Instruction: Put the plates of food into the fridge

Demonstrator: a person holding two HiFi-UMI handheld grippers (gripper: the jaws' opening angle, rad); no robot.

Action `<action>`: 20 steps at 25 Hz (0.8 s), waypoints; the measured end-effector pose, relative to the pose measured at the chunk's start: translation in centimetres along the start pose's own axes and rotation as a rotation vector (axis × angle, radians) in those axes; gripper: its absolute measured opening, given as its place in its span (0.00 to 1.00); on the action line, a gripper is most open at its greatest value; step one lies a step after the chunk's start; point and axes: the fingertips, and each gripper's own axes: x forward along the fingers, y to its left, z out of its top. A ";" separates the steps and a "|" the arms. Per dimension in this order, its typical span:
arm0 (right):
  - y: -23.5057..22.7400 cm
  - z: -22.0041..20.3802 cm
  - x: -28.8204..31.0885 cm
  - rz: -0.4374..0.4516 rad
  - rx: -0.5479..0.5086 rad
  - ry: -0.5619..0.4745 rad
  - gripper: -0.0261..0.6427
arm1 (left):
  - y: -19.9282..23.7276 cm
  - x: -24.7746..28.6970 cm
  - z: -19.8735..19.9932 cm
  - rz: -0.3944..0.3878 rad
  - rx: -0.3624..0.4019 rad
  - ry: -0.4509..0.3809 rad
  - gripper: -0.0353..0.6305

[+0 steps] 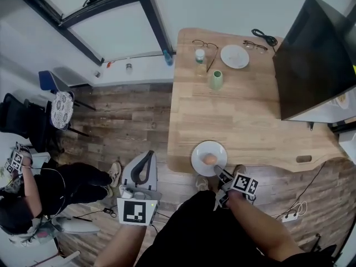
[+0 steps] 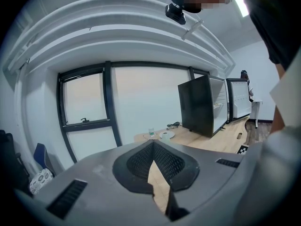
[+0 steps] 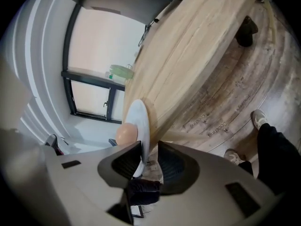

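Right tongs point(image 1: 217, 169) clamping near rim of plate point(image 1: 198, 151), round bun-like food point(image 1: 209, 159) sitting on it, at worktop point(image 1: 250, 121) near edge. Fridge point(image 1: 311, 54) standing at worktop's far right corner, so I'm judging carry as running away from me and rightward, with right tongs nearer. Left tongs point(image 1: 148, 155) hanging clenched, empty, off worktop's left edge. Second plate point(image 1: 234, 56) sitting at far edge.
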 end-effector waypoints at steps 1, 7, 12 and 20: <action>0.1 -0.1 -0.3 0.006 -0.005 0.004 0.22 | -0.1 0.0 0.0 0.000 -0.002 -0.001 0.06; 0.9 0.1 -2.2 0.064 0.010 -0.030 0.09 | 0.6 -0.1 -0.6 0.001 0.044 -0.001 0.06; 2.3 0.8 -3.5 0.104 0.002 -0.027 0.08 | -0.9 0.9 0.1 -0.050 0.043 -0.035 0.06; 4.1 4.3 -7.6 0.163 0.049 -0.158 0.08 | -4.8 3.1 1.3 -0.137 0.051 -0.073 0.06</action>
